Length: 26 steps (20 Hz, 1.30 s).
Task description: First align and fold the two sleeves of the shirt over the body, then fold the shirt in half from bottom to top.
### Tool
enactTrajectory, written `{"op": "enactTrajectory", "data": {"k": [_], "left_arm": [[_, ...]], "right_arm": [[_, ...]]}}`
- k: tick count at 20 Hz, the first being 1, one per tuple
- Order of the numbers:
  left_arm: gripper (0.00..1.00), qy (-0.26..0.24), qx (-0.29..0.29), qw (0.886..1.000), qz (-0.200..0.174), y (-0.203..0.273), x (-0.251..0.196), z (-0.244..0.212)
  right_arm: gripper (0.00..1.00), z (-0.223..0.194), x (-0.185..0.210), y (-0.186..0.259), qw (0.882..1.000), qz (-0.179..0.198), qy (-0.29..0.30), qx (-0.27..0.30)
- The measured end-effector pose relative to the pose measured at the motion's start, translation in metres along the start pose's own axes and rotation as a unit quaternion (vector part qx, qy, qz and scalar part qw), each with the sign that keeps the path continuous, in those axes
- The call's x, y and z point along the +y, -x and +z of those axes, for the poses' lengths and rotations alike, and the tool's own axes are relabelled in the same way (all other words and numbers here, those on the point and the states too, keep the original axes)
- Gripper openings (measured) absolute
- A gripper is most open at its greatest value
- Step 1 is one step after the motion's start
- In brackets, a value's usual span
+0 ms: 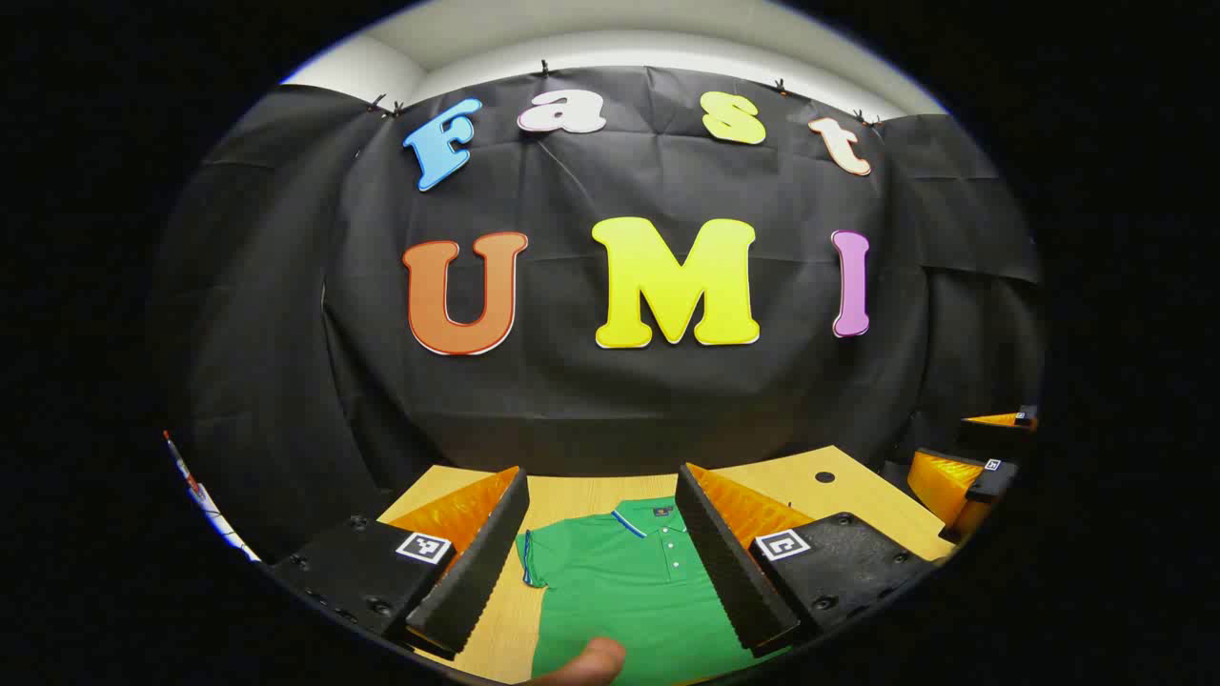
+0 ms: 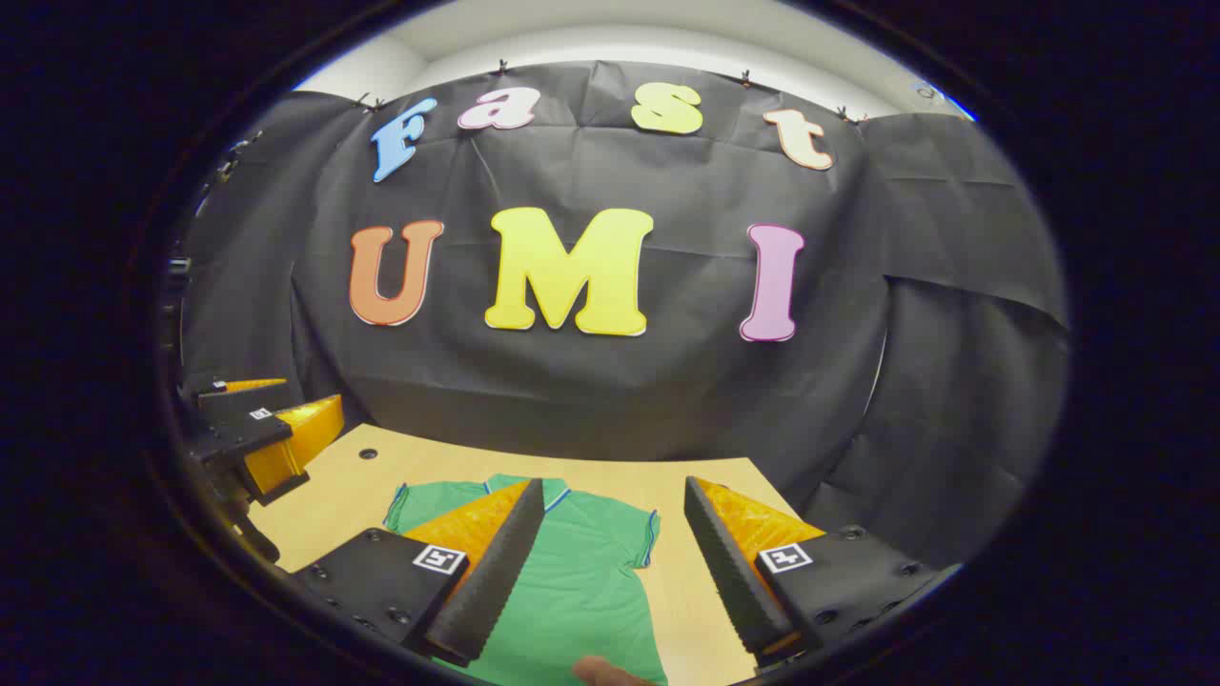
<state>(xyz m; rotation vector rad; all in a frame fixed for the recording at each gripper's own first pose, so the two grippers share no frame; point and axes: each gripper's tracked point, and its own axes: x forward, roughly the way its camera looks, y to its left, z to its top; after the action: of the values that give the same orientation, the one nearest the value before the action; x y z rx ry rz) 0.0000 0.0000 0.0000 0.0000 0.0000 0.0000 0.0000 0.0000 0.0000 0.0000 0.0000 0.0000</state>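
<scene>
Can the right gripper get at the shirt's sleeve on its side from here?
Probably yes. The right gripper is open above the shirt, and that sleeve lies flat on the table between its fingers with nothing over it.

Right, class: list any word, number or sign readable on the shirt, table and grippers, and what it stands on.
Green short-sleeved polo shirt: chest emblem, too small to read.
Left gripper: square black-and-white markers, patterns only, no words.
Right gripper: the same markers, no words.
Light wooden table: none.
</scene>
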Motion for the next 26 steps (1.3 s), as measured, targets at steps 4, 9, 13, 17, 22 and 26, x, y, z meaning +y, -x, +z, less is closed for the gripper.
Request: {"op": "enactTrajectory", "data": {"k": [4, 9, 13, 17, 22, 26], "left_arm": [[1.0, -0.003, 0.002, 1.0, 0.009, -0.006, -0.007, 0.0], [1.0, -0.003, 0.003, 1.0, 0.015, -0.007, -0.016, 0.0], [1.0, 0.001, 0.008, 1.0, 0.018, -0.009, -0.023, -0.006], [1.0, 0.003, 0.014, 1.0, 0.022, -0.009, -0.025, -0.012], [1.0, -0.007, 0.005, 1.0, 0.026, -0.015, -0.027, -0.012], [1.0, -0.015, 0.01, 0.999, 0.028, -0.012, -0.027, -0.018]], "right_arm": [[0.96, 0.007, -0.007, -0.014, 1.0, 0.008, 0.005, -0.007], [0.97, 0.009, -0.012, -0.027, 1.0, 0.018, 0.011, -0.009], [0.95, 0.006, -0.017, -0.036, 1.0, 0.024, 0.013, -0.005], [0.95, -0.002, -0.023, -0.049, 1.0, 0.026, 0.008, 0.009], [0.95, -0.007, -0.036, -0.085, 0.999, 0.027, -0.017, 0.012], [0.95, -0.031, -0.052, -0.134, 0.999, 0.008, -0.01, 0.039]]}}
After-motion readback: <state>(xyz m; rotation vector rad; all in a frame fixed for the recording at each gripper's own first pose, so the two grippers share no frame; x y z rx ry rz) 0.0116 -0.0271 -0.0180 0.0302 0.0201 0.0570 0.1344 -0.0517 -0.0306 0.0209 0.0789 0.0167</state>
